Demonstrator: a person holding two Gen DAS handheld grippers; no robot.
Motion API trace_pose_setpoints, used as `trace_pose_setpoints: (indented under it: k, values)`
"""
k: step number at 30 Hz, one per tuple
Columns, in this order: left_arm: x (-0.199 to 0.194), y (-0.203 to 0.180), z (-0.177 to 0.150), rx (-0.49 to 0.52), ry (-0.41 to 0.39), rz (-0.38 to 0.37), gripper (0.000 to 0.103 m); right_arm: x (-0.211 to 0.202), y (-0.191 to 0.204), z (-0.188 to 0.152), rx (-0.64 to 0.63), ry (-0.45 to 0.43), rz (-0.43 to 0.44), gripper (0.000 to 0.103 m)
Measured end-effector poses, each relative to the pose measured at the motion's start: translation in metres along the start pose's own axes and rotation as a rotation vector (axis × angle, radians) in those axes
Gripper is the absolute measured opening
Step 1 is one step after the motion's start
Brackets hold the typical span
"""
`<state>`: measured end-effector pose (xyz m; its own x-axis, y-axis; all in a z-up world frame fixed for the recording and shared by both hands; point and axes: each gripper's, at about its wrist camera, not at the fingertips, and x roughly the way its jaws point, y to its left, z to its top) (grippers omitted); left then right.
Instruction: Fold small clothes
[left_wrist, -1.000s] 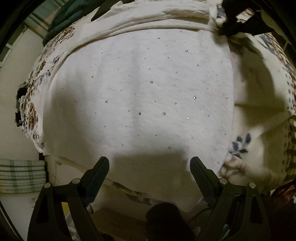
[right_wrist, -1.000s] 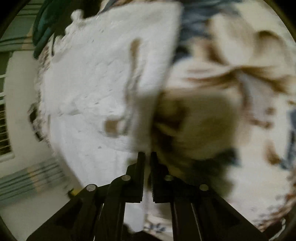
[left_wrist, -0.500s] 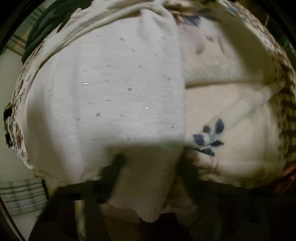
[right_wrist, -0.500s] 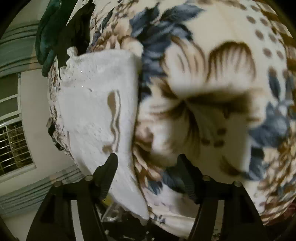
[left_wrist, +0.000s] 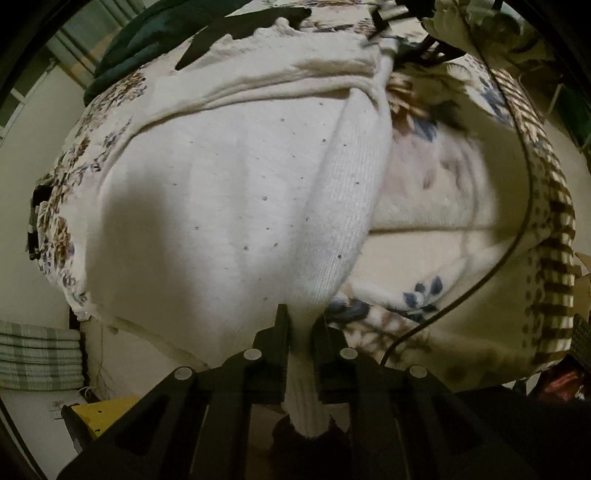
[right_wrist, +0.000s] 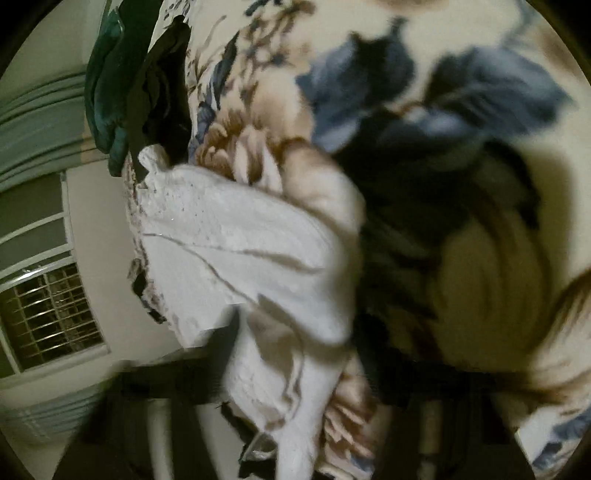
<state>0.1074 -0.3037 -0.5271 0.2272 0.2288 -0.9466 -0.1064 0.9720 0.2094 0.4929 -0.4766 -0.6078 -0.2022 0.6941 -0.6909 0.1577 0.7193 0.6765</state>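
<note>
In the left wrist view, a white knit garment (left_wrist: 236, 206) is seen spread over a floral blanket (left_wrist: 461, 229) on a bed, reaching its near edge. The left gripper (left_wrist: 301, 328) has its fingers drawn narrow, clamped on the garment's ribbed hem, which is pinched up into a ridge. A dark green cloth (left_wrist: 147, 40) lies at the bed's far edge. In the right wrist view, much is blurred. The garment (right_wrist: 240, 251) lies at the blanket's (right_wrist: 461, 184) left edge. The right gripper (right_wrist: 295, 354) has just been closing, white fabric between its fingers; whether it is gripped cannot be told.
</note>
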Motion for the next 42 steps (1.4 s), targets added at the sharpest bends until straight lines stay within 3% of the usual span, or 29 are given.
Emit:
trace_pose_setpoints:
  k: [3, 7, 12, 15, 20, 27, 35, 41, 42]
  values:
    - [-0.012, 0.000, 0.001, -0.007, 0.002, -0.005, 0.008, -0.004, 0.011, 0.000, 0.021, -0.038, -0.025, 0.014]
    - [-0.025, 0.032, 0.012, -0.029, -0.008, -0.017, 0.008, -0.020, 0.041, -0.005, 0.031, -0.062, -0.050, 0.013]
    - [-0.038, 0.096, 0.028, -0.170, -0.016, -0.076, 0.008, -0.039, 0.119, -0.009, -0.076, -0.062, -0.111, 0.013]
    - [-0.039, 0.138, 0.034, -0.264, -0.012, -0.116, 0.008, -0.024, 0.180, -0.010, -0.134, -0.051, -0.138, 0.013]
    - [-0.026, 0.223, 0.042, -0.410, -0.009, -0.176, 0.008, 0.042, 0.281, -0.009, -0.229, -0.044, -0.227, 0.013]
    - [0.038, 0.342, 0.037, -0.567, 0.030, -0.254, 0.008, 0.196, 0.397, 0.006, -0.298, -0.009, -0.385, 0.013]
    - [0.109, 0.413, 0.010, -0.659, 0.104, -0.353, 0.008, 0.319, 0.438, 0.012, -0.315, 0.003, -0.564, 0.013]
    - [0.155, 0.423, -0.001, -0.656, 0.166, -0.432, 0.014, 0.357, 0.447, 0.010, -0.311, -0.003, -0.643, 0.015]
    - [0.162, 0.424, -0.003, -0.654, 0.180, -0.440, 0.018, 0.358, 0.447, 0.010, -0.309, 0.001, -0.642, 0.021]
